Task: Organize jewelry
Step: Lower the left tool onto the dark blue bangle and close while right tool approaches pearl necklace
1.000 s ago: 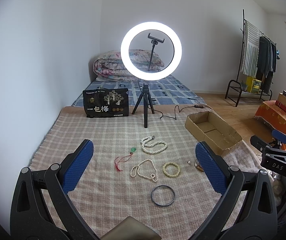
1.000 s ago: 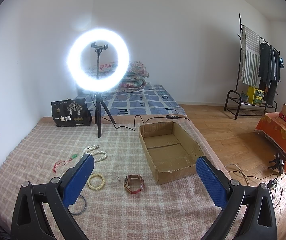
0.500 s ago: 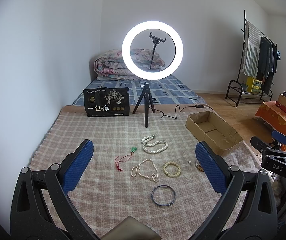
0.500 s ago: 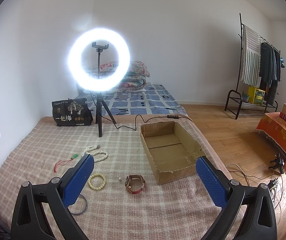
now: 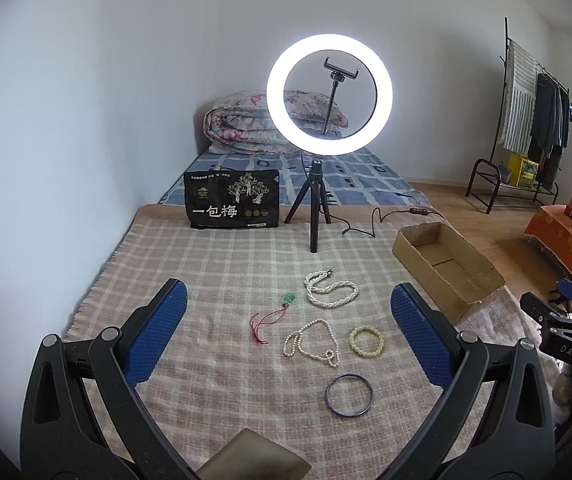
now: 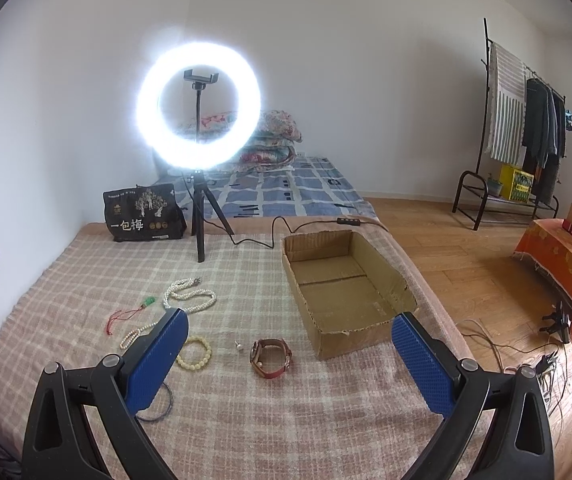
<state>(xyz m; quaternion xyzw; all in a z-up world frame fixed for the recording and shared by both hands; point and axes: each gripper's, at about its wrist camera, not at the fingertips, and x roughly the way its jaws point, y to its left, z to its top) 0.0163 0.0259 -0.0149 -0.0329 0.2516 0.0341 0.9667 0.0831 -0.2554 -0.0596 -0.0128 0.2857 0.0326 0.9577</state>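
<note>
Jaws of both grippers stand wide apart and hold nothing, the left gripper (image 5: 286, 328) and right gripper (image 6: 286, 356) each hovering above the checked blanket (image 5: 213, 264) on the bed. Ahead of and between the left jaws: thin pearl necklace (image 5: 313, 343), loosely looped, long axis running away and slightly leftward; cream bead bracelet (image 5: 367, 342) just beside it toward the right jaw; dark bangle (image 5: 348, 395) nearest, low between the jaws; thick pearl strand (image 5: 330, 290) farther out; green pendant on red cord (image 5: 273, 317) toward the left jaw. Between the right jaws: red-strapped watch (image 6: 270, 357), lying on its side, strap axis roughly crosswise; small pearl stud (image 6: 239, 345) just beside it, toward the left jaw. Cardboard box (image 6: 382, 326), open-topped and apparently empty, lies ahead toward the right jaw, long axis running away; judged the likely destination. Right gripper is nearer both watch and box. Box sits near the bed's right edge, floor beyond. Open blanket surrounds every item; ring light tripod (image 6: 201, 216) stands well beyond.
</note>
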